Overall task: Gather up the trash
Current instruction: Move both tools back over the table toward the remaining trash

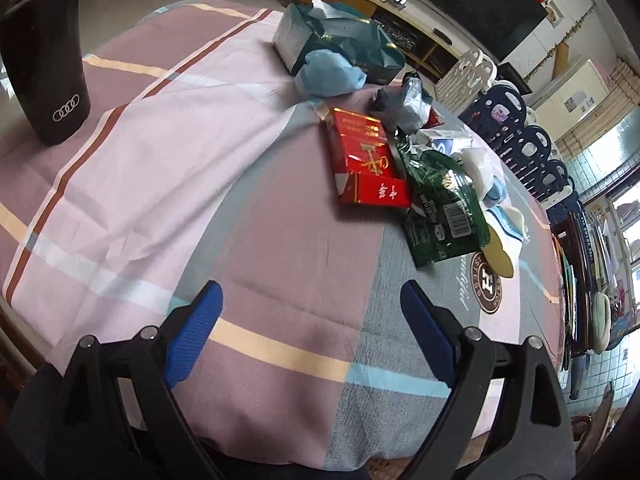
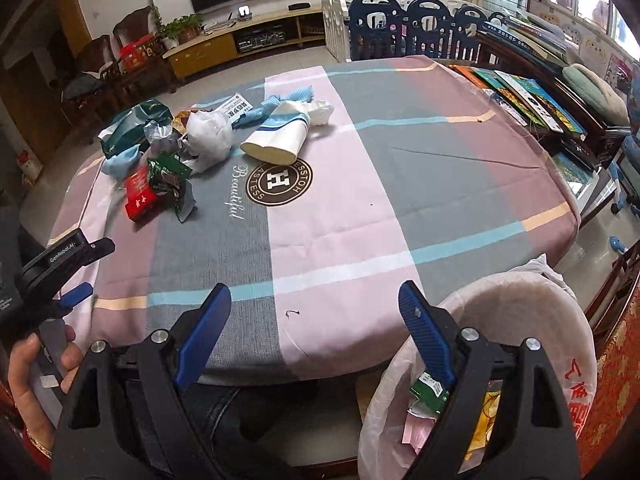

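Note:
Trash lies in a cluster on the checked tablecloth [image 1: 160, 184]. In the left wrist view I see a red cigarette box [image 1: 366, 158], a green foil wrapper [image 1: 444, 208], a crumpled blue tissue [image 1: 330, 74], a teal tissue pack [image 1: 340, 38] and a crumpled grey bag [image 1: 404, 102]. My left gripper [image 1: 312, 312] is open and empty, short of the red box. In the right wrist view a flattened paper cup [image 2: 278, 136] and white plastic [image 2: 208, 134] lie by the pile. My right gripper [image 2: 314, 312] is open and empty at the table's near edge, beside a bag-lined trash bin [image 2: 500, 304].
A black tumbler [image 1: 44, 56] stands at the table's left. Books [image 2: 528, 96] and a cushion [image 2: 596, 92] lie on a bench at the right. Blue and white plastic fencing [image 2: 400, 20] stands behind the table. The bin holds several scraps [image 2: 430, 390].

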`<state>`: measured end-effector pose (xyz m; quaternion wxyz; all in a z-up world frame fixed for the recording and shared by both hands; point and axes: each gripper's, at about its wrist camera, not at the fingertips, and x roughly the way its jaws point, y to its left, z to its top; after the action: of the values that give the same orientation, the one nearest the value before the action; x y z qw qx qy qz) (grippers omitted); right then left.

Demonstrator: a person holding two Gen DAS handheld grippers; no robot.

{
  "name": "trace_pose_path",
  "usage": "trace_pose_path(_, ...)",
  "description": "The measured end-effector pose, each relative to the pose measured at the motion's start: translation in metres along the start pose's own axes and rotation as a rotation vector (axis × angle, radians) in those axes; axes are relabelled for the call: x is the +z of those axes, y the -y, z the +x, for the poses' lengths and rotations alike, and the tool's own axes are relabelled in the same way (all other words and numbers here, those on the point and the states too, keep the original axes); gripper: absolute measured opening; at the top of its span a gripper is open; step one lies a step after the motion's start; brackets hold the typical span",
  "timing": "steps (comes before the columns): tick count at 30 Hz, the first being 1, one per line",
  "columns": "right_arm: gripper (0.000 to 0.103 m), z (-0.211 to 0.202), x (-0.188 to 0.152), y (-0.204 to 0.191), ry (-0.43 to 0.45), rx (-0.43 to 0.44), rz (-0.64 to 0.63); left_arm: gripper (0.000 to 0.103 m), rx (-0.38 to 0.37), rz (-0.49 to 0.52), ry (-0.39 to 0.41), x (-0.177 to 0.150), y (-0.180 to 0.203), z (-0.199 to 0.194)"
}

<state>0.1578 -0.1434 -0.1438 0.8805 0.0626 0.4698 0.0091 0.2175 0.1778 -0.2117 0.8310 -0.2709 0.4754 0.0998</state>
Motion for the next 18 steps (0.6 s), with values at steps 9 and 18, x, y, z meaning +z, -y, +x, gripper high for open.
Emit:
trace_pose_path(9,0.084,0.012,-0.007,0.011,-0.048,-0.011,0.045,0.09,0.012,-0.01,-0.006,-0.001,-0.003,0.002)
trace_pose_path(18,0.084,0.012,-0.01,-0.007,-0.037,0.03,-0.026,0.09,0.034,-0.021,0.009,0.0,-0.005,0.0)
